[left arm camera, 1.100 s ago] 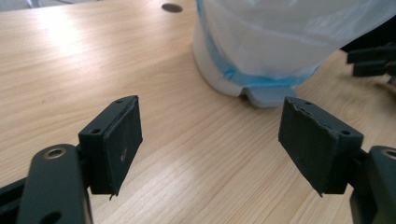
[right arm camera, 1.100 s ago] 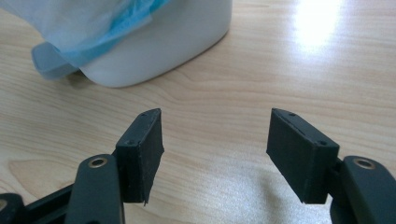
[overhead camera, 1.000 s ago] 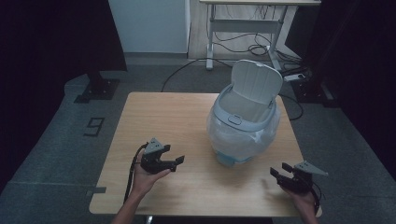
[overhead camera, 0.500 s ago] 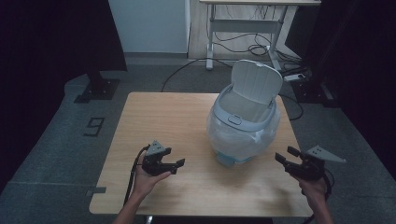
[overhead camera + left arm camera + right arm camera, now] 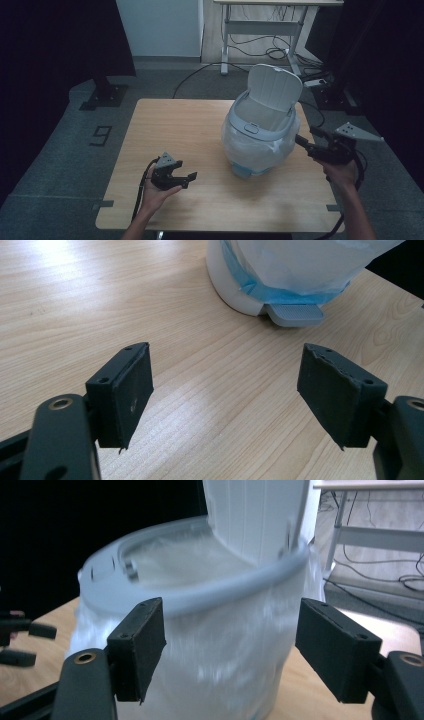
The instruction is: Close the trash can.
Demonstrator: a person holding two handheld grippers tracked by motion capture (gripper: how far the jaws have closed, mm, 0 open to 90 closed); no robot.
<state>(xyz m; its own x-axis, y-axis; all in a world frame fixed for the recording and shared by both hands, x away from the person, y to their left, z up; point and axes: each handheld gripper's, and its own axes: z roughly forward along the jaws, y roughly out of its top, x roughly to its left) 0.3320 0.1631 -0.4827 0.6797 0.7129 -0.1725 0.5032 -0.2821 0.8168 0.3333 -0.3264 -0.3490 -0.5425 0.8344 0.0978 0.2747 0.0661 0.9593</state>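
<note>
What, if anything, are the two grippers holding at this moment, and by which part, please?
Nothing is held. The left gripper is open above the table, and the right gripper is open beside the bin.

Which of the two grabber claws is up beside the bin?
The right gripper, raised beside the lined bin. The left gripper sits low over the table.

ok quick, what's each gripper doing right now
left gripper: open, nothing between its jaws, over the table.
right gripper: open, jaws have just been opening, holding nothing, facing the bin.
</note>
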